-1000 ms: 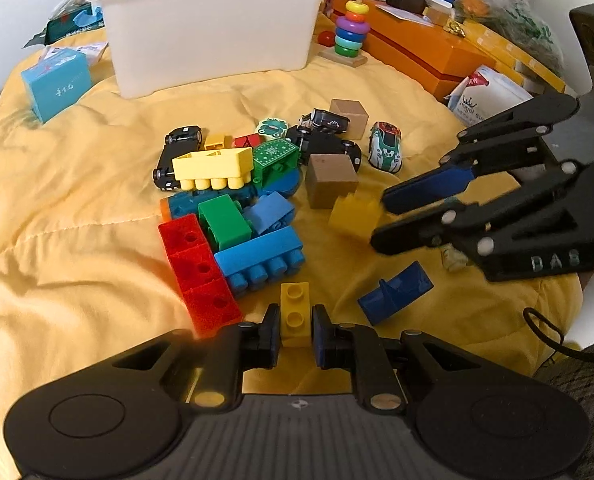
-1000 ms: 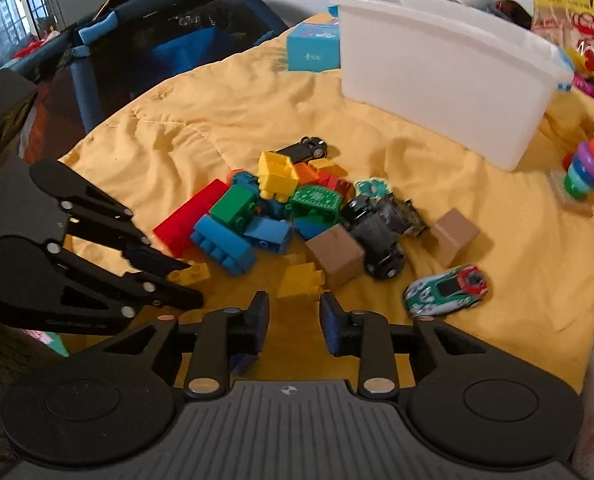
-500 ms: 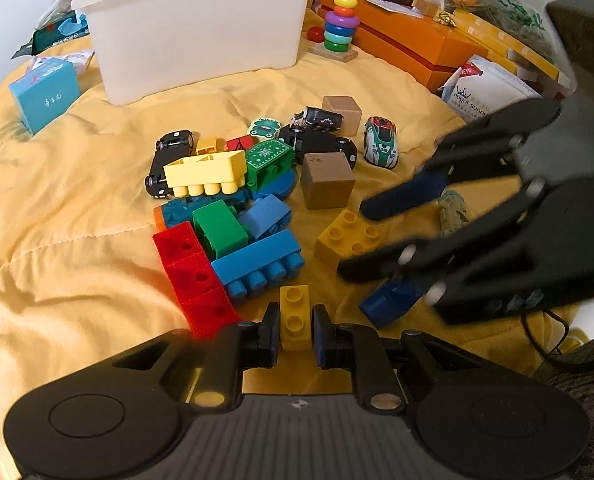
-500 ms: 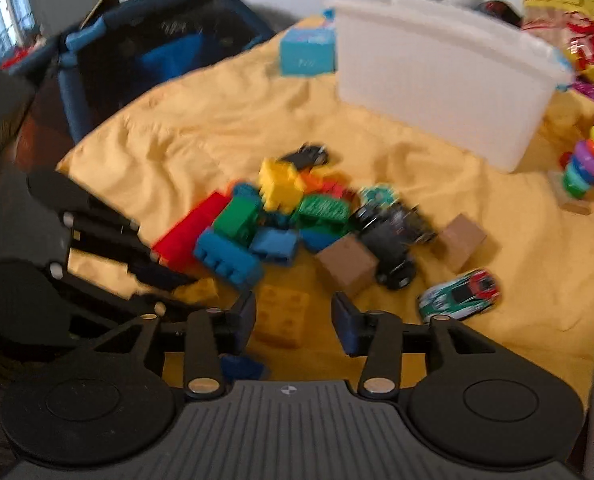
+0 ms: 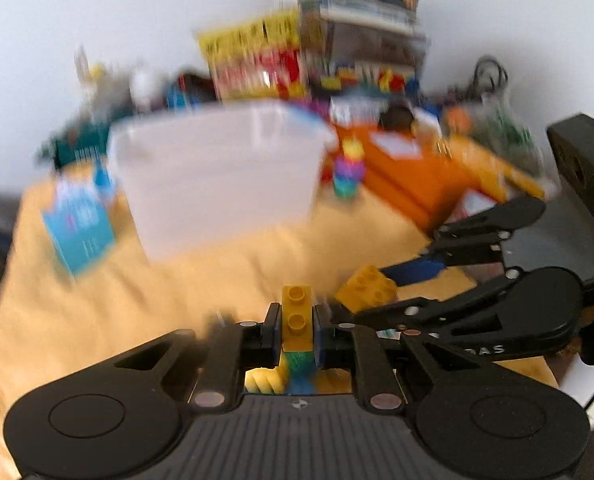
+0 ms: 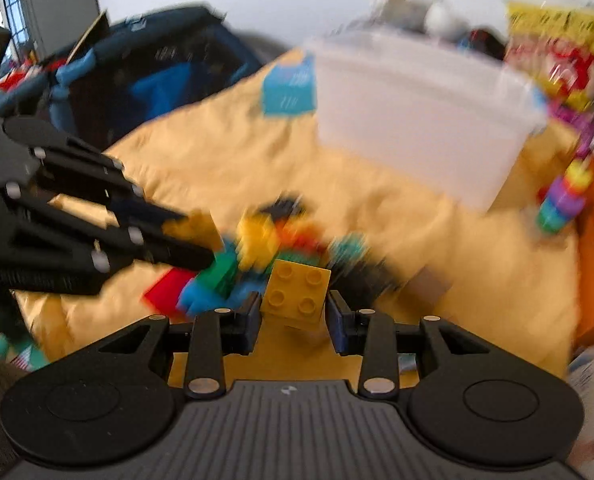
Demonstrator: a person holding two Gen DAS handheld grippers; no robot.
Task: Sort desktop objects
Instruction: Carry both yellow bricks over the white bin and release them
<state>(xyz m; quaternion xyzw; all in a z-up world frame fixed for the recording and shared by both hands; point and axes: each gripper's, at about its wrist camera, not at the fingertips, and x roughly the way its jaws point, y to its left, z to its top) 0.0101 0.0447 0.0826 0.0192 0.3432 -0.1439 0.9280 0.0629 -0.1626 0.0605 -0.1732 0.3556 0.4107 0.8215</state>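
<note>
My left gripper (image 5: 296, 322) is shut on a narrow yellow two-stud brick (image 5: 296, 306), held up above the yellow cloth (image 5: 201, 280). In the right wrist view the left gripper (image 6: 195, 238) reaches in from the left over the blurred pile of coloured bricks (image 6: 233, 276). My right gripper (image 6: 295, 316) has a square yellow four-stud brick (image 6: 297, 292) between its pads, lifted off the cloth, and its jaws are closing on it. From the left wrist view the right gripper (image 5: 373, 292) carries that brick (image 5: 367, 286) at the right. The white bin (image 5: 217, 176) stands behind.
A light blue box (image 5: 81, 224) stands left of the bin. A ring stacker (image 5: 349, 172) and an orange box (image 5: 409, 176) sit to its right, with toy packaging behind. A dark blue fabric frame (image 6: 157, 80) lies beyond the cloth's far left edge.
Both grippers rose from the cloth. The right one opened around the square yellow brick, closed on it and lifted it. The left one carried its narrow brick up, now facing the bin.
</note>
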